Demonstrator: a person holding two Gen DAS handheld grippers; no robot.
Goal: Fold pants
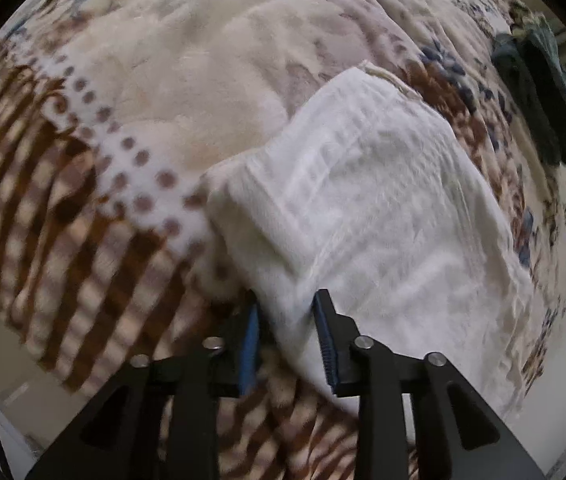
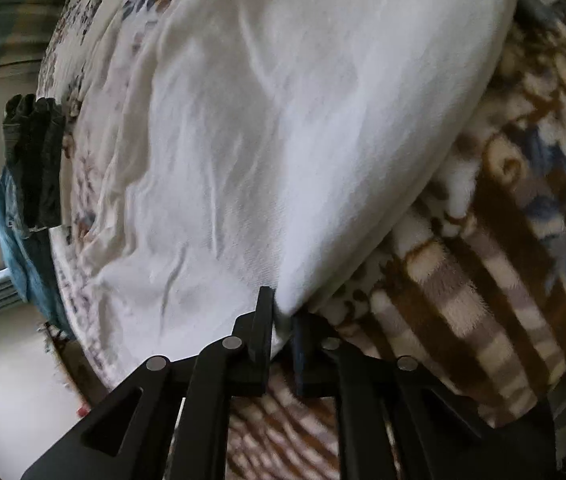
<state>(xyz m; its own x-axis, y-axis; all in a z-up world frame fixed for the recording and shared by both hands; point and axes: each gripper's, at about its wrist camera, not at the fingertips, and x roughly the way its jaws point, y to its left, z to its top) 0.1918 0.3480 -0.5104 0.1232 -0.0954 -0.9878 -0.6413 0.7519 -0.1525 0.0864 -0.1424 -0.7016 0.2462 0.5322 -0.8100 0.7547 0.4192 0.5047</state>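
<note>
L claw [image 1: 287, 336] part-open astride white pants [image 1: 383, 208] edge; R claw [image 2: 283, 320] pinching pants corner.

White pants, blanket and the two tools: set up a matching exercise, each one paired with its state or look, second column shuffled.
Column one:
1. white pants
2. blanket
3. left tool
4. right tool

Column two:
A. pinches a corner of white cloth between its pads
B. brown stripes, dots and blue flowers
C. lies folded on the bed cover
D. straddles a fold of cloth, gaps beside both pads

Pairs: 1-C, 2-B, 3-D, 4-A
</note>
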